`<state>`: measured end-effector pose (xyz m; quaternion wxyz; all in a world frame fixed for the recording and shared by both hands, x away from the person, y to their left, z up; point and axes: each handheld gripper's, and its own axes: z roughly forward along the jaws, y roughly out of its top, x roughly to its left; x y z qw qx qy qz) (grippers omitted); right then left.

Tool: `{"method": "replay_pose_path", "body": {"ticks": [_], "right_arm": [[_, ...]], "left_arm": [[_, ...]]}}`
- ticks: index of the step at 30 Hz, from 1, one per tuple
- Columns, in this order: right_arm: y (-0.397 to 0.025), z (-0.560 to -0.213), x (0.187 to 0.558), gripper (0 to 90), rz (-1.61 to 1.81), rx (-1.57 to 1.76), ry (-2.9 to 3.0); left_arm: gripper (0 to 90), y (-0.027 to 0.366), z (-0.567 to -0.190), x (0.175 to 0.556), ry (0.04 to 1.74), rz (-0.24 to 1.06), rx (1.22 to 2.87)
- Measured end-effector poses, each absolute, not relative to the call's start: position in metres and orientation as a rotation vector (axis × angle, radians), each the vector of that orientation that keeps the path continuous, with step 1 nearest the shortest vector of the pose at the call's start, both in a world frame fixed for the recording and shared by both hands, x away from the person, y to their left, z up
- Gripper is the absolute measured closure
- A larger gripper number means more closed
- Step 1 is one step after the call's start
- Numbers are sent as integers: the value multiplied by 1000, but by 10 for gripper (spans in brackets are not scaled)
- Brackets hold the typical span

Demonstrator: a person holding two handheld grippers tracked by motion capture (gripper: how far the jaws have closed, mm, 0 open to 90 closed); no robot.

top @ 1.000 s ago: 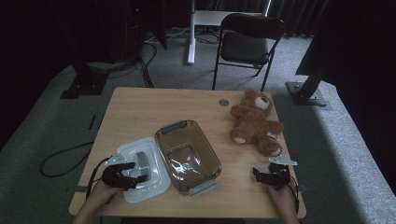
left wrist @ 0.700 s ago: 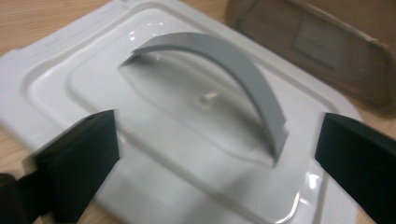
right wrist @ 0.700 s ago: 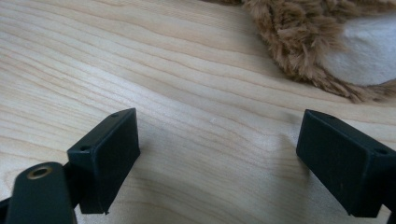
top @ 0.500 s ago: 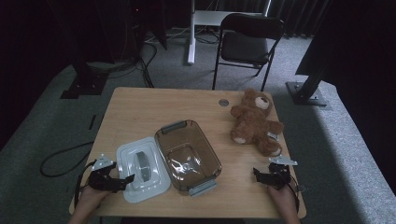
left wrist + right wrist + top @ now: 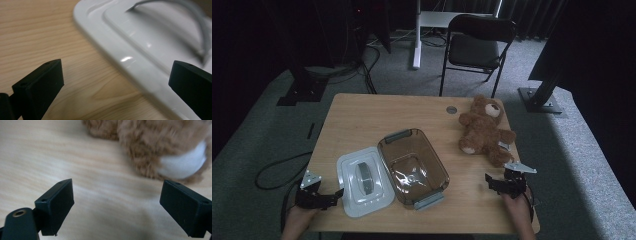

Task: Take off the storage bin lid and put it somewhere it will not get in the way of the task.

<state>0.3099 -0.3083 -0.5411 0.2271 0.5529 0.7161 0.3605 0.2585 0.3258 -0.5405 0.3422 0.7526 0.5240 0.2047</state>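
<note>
A brown teddy bear (image 5: 484,131) lies at the table's right side. A clear brownish container (image 5: 413,167) stands open in the middle, and its white lid (image 5: 363,181) with a grey handle lies flat to its left. My left gripper (image 5: 336,193) is at the front left corner, open, its jaws pointing at the lid's left edge. In the left gripper view the lid (image 5: 150,50) lies just ahead of the open left gripper (image 5: 117,75). My right gripper (image 5: 488,181) is open near the front right edge, just below the bear. In the right gripper view the bear's white foot pad (image 5: 185,165) lies beyond the open right gripper (image 5: 117,195).
The wooden table (image 5: 362,120) has a round cable hole (image 5: 451,109) near the bear's head. A black chair (image 5: 479,45) stands behind the table. A cable (image 5: 277,170) lies on the carpet at the left. Dark stand bases sit on the floor on both sides.
My left gripper has drawn back from over the lid, leftward and toward the front edge. The right gripper has barely moved.
</note>
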Motion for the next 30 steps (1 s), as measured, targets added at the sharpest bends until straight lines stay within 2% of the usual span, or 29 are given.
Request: {"method": "replay_pose_path", "body": {"ticks": [6, 15, 30], "right_arm": [[-306, -526, 323, 112, 1012, 1534, 1940], [-305, -497, 364, 112, 1057, 1563, 1861], [-297, -467, 413, 112, 1082, 1588, 1825]], "left_arm": [[6, 330, -544, 257, 1397, 568, 1945], [6, 333, -549, 259, 1485, 587, 1954], [6, 329, -555, 262, 1496, 612, 1990]]}}
